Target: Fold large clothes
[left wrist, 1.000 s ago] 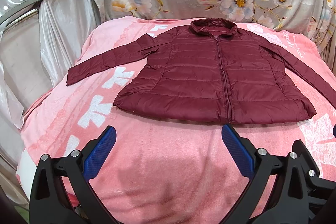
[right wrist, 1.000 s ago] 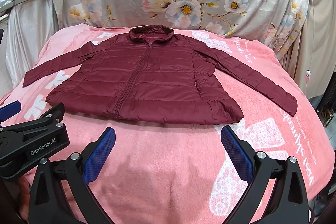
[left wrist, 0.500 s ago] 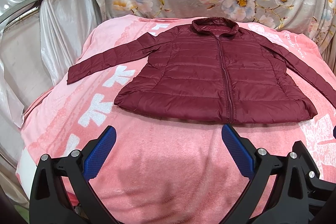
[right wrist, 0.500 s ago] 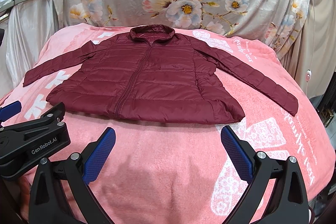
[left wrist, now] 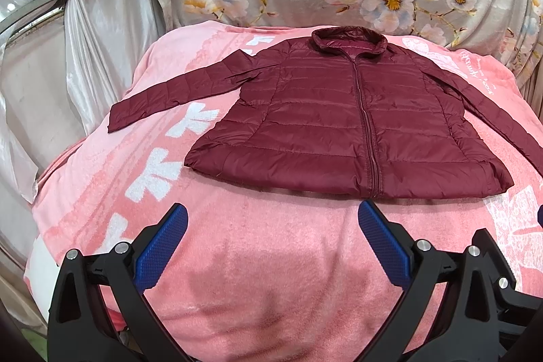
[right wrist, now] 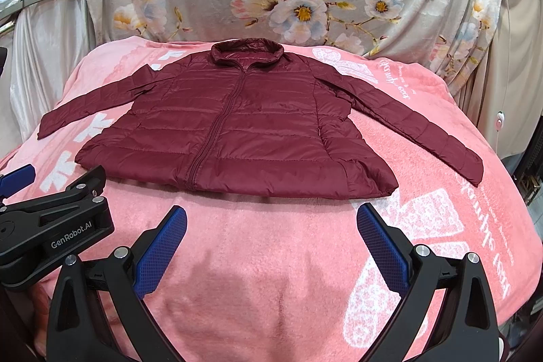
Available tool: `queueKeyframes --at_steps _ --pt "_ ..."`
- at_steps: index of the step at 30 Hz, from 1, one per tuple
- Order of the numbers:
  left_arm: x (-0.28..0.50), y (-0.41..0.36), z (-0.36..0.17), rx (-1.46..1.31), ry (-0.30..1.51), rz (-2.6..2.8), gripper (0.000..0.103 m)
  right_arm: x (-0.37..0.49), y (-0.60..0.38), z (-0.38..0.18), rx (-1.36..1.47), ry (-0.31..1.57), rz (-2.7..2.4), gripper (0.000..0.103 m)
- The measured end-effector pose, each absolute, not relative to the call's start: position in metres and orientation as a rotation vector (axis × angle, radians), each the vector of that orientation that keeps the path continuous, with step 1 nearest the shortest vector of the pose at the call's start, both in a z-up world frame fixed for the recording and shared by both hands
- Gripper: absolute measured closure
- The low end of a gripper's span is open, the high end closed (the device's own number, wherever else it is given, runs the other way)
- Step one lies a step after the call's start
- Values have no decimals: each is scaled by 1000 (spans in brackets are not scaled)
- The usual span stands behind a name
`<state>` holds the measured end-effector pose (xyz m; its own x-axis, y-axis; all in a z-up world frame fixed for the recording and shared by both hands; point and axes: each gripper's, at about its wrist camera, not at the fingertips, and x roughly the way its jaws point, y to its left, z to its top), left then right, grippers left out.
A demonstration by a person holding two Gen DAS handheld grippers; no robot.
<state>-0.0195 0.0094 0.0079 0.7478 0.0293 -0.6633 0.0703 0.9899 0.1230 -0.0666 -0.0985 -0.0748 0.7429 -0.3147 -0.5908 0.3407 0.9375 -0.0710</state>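
I see the jacket point(left wrist: 353, 121) lying flat, collar away, hem just ahead of both grippers. Left gripper point(left wrist: 271, 226) and right gripper point(right wrist: 271, 226) are spread, empty; I judge each nearest its own sleeve.

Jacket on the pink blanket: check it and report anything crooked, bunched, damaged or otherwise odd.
Nothing stands out. The maroon jacket lies flat, front up and zipped, on the pink blanket, both sleeves spread outward. Only small creases show near its left-view armpit. Both grippers, left and right, are open and clear of it.
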Motion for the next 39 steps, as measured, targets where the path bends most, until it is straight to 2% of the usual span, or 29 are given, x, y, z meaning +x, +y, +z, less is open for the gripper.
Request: queueKeyframes --at_steps 39 --pt "-14 13 -1 136 734 -17 5 -73 -92 -79 42 646 -353 5"
